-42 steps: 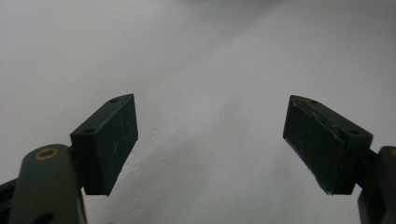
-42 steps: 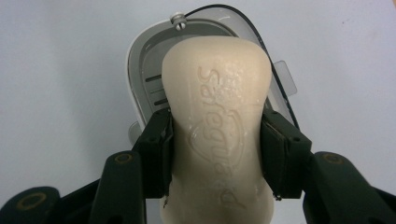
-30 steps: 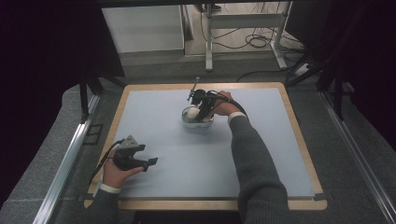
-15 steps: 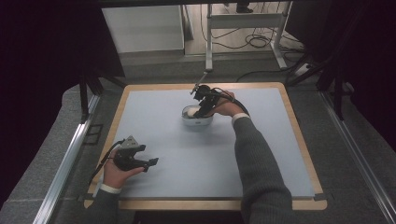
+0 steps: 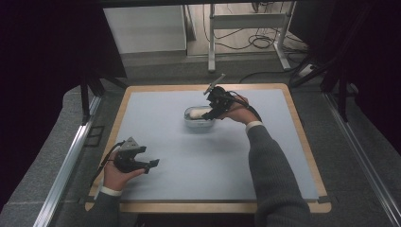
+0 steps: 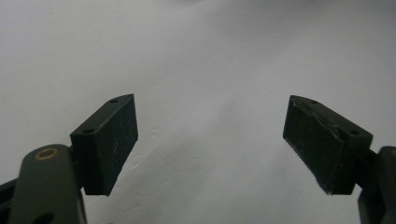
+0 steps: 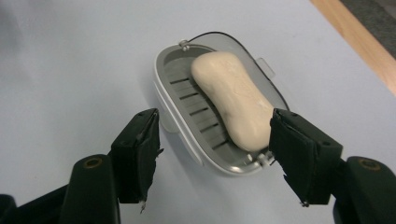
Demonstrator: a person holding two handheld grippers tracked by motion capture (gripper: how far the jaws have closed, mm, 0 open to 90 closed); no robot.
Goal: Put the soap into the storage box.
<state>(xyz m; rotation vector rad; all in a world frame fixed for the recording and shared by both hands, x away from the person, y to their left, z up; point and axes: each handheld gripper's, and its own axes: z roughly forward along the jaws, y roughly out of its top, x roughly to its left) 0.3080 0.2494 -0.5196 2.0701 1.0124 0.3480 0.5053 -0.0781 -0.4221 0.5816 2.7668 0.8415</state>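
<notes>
A cream bar of soap (image 7: 233,105) lies lengthwise in an oval soap dish (image 7: 184,107) with a slatted grey floor and a clear hinged lid (image 7: 261,67) folded back. In the high view the soap dish (image 5: 191,124) sits at the table's middle back with the soap (image 5: 202,114) inside. My right gripper (image 7: 212,156) hovers open just over the dish's near end, its jaws standing either side of the dish. My right gripper (image 5: 213,109) reaches in from the right. My left gripper (image 5: 147,165) rests open at the front left, over bare mat (image 6: 201,70).
A pale blue mat (image 5: 198,161) covers the table, framed by a wooden border (image 5: 302,137). Metal rails (image 5: 66,165) run along both sides. Table legs and cables (image 5: 257,40) lie on the floor beyond the far edge.
My right gripper has lifted slightly from the dish and swung a little to the right. The soap now lies in the dish. My left gripper has stayed put.
</notes>
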